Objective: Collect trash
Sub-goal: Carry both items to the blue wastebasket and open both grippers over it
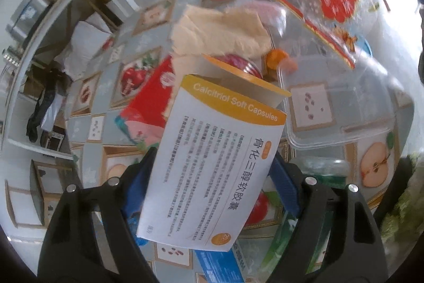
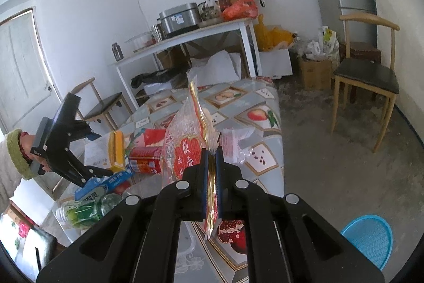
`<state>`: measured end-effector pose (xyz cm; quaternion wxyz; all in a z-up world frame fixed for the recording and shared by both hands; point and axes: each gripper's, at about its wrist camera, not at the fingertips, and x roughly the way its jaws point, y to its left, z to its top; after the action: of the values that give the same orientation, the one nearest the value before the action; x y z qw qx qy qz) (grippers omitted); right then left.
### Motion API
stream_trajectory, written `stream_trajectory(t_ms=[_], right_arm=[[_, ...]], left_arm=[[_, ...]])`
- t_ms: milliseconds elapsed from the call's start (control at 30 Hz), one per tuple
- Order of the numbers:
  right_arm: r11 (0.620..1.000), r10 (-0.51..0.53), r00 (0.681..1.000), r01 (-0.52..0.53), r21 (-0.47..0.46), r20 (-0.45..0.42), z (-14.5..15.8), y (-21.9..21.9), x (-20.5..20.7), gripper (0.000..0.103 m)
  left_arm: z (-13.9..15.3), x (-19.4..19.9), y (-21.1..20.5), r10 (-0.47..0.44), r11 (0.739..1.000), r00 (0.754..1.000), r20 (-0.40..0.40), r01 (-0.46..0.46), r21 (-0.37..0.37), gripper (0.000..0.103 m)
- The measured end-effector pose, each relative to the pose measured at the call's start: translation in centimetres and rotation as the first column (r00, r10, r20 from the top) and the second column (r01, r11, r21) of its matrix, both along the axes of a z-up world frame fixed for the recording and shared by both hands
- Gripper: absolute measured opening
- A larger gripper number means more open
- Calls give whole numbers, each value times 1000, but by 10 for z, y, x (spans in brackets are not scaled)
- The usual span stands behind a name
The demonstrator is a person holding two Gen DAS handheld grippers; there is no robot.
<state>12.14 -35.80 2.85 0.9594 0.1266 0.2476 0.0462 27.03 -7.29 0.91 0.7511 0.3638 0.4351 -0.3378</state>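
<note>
Clear plastic, printed red and gold, fills the centre of the right wrist view: the right gripper is clamped on the edge of a bag, holding it up over the fruit-patterned table. In the left wrist view, the left gripper stands wide around a white-and-orange medicine box, which sits tilted in the lower centre of the frame between blue pads. Whether those pads are pressing the carton cannot be told; if they are not, the box could slide out and drop back among the litter. The thin bag edge might also slip from the right claw or sag closed, leaving no opening to receive the box.

Much is hard to read. The bag's mouth cannot be made out in either view. The box hides the table beneath it, blur smears the upper right of the left view, and only a cuffed sleeve of the person shows at far left.
</note>
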Motion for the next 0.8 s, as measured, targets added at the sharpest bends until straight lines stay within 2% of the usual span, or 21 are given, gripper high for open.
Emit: stream_trajectory(t_ms=[100,167,333,433,500,600,700,800], right_arm=[[1000,-10,1000,10,-1,20,9,0,-8,5],[1000,-19,999,19,-5,32,14,-1,-14,5],[998,-56,997,56,1,49,24,-7,-32,5],[995,-97,993,97,1,61,30,-18,-48,5],[991,-131,989,131,4,68,31,-27,-61,5],[979,-204,977,204,12,65,29,-48,-84,5],[957,-290,956,290,18,43,22,-75,-111,5],[919,-394,919,394,10,11,8,-108,-141,5]], left_arm=[[29,-3,14,69,992,998,1,-68,-111,77],[49,-11,24,106,973,994,-7,-105,-206,77],[88,-38,33,169,904,985,-39,-170,-392,77],[101,-53,21,204,874,976,-74,-215,-437,77],[102,-60,4,215,850,966,-142,-257,-459,77],[99,-69,-29,164,823,960,-228,-261,-504,77],[93,-78,-76,105,819,956,-274,-239,-521,77],[83,-87,-129,9,805,933,-361,-220,-550,77]])
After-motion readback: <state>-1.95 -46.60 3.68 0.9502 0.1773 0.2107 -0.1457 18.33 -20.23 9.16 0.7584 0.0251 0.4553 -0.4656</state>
